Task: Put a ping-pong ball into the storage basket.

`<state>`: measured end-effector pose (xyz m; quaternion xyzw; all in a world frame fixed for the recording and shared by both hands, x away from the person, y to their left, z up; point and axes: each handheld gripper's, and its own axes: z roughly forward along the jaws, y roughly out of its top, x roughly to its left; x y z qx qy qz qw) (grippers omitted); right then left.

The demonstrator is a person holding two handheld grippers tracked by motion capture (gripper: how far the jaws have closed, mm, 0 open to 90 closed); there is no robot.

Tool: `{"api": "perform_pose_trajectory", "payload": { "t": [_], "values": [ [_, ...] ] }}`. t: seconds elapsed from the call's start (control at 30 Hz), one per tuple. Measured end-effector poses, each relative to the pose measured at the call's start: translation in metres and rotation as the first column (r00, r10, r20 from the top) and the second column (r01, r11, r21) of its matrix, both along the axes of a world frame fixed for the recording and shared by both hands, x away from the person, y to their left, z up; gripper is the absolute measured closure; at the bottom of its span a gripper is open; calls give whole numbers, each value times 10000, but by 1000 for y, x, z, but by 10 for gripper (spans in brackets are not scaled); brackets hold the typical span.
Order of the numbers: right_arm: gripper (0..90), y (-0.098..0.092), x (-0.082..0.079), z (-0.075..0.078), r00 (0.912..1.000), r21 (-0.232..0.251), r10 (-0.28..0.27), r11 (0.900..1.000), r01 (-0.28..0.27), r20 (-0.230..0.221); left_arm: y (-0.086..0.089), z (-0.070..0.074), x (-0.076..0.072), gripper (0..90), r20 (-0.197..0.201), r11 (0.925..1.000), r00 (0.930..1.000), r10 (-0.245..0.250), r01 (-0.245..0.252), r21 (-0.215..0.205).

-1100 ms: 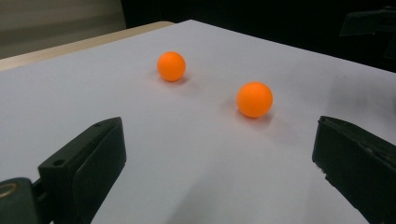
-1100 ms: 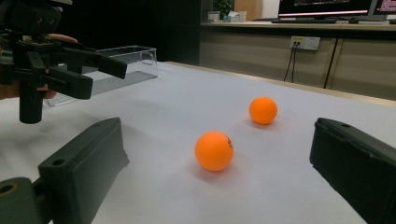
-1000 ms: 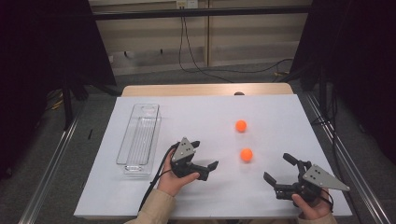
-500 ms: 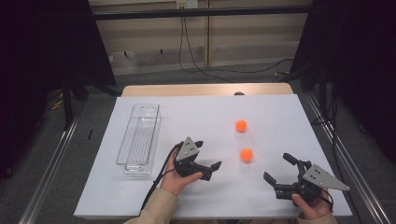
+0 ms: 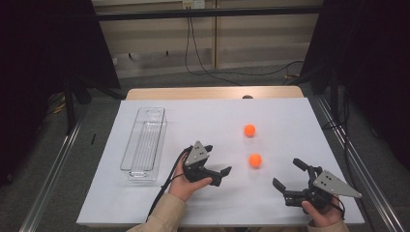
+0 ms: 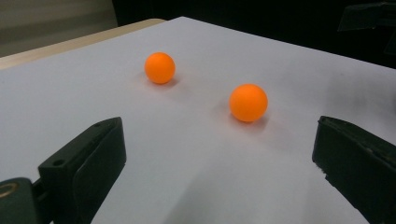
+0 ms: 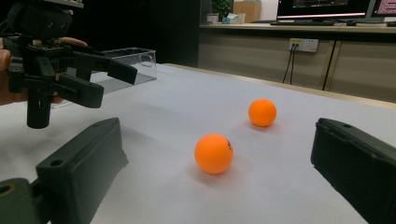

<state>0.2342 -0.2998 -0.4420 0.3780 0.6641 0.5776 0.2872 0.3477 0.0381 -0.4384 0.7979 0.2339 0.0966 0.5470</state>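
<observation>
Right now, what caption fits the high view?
Two open claws, left and right, flank the nearer orange ball on a white table.

— What lies ahead of the left gripper [image 6: 219,154]?
— Two orange balls on the white table [image 6: 196,177]. The nearer ball [image 6: 248,102] sits a little right of centre, the farther ball [image 6: 159,67] up and to the left, the two well apart.
— And the jaws?
— Spread wide, one black jaw at the lower left, the other at the lower right, with bare tabletop between them. Neither touches a ball.
— Anything behind?
— A strip of wooden edge [image 6: 79,42] at the upper left, darkness past it
</observation>
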Motion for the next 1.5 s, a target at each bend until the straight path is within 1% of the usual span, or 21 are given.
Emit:
{"api": "perform_pose_trajectory", "payload": {
  "t": [0.03, 0.13, 0.17, 0.27, 0.47, 0.5, 0.6, 0.73, 0.77, 0.83, 0.97, 1.1, 1.17, 1.2, 1.23, 1.4, 1.5],
  "values": [
    [21, 0, 0, 0, 10000, -10, 2, 10000, -2, 9, 0, 0, 0, 28, 37, 10000, 10000, 19, -19, 83],
    [21, 0, 0, 0, 10000, -5, -13, 10000, 13, 17, -3, 0, 0, 28, -22, 10000, 10000, -9, 9, 16],
    [21, 0, 0, 0, 10000, 0, -10, 10000, 10, 21, -4, 0, 0, 28, -28, 10000, 10000, 11, -11, 74],
    [22, 0, 0, 0, 10000, 13, -10, 10000, 10, 28, -5, -1, 1, 30, -56, 10000, 10000, -69, 69, 47],
    [23, 0, 0, 0, 10000, -15, 0, 10000, 0, 35, -8, 0, 1, 31, -117, 9999, 9999, -13, 14, 105],
    [23, 0, 0, 0, 10000, 0, 10, 10000, -10, 31, -9, 0, 1, 31, -118, 9998, 9999, -82, 84, 156],
    [23, 0, 0, 0, 10000, -30, 37, 10000, -37, 37, -11, 0, 1, 31, -115, 9999, 9999, -96, 98, 105],
    [23, 0, -1, 0, 10000, -38, 38, 10000, -38, 34, -12, -1, 1, 31, -134, 9998, 9999, -62, 64, 165],
    [23, 0, -1, 0, 10000, -10, 29, 10000, -29, 29, -13, -1, 2, 32, -147, 9997, 9998, -159, 161, 172],
    [23, 0, 0, 0, 10000, -22, 8, 10000, -8, 46, -15, -1, 2, 31, -199, 9998, 9997, -109, 112, 150],
    [23, 0, -1, 0, 10000, 6, 22, 10000, -22, 38, -18, 0, 2, 33, -190, 9996, 9997, -185, 188, 203],
    [23, 0, -1, 0, 10000, -3, 42, 10000, -42, 25, -21, 0, 3, 33, -223, 9997, 9995, -207, 211, 158],
    [23, 0, 0, 0, 10000, 2, 37, 10000, -37, 27, -21, 1, 4, 33, -215, 9996, 9997, -147, 153, 237],
    [23, 0, 0, 0, 10000, 2, 33, 10000, -33, 37, -21, 1, 5, 33, -184, 9998, 9998, -114, 117, 189],
    [23, 0, 0, 0, 10000, 0, 42, 10000, -42, 30, -21, 1, 5, 33, -242, 9998, 9996, -113, 118, 169],
    [23, 1, 0, 0, 10000, -29, 62, 10000, -62, 39, -21, 2, 7, 33, -290, 9999, 9996, -30, 33, 125],
    [24, 1, 0, 0, 10000, -29, 60, 10000, -60, 40, -22, 2, 8, 33, -305, 9998, 9995, -96, 101, 167]
  ]
}}
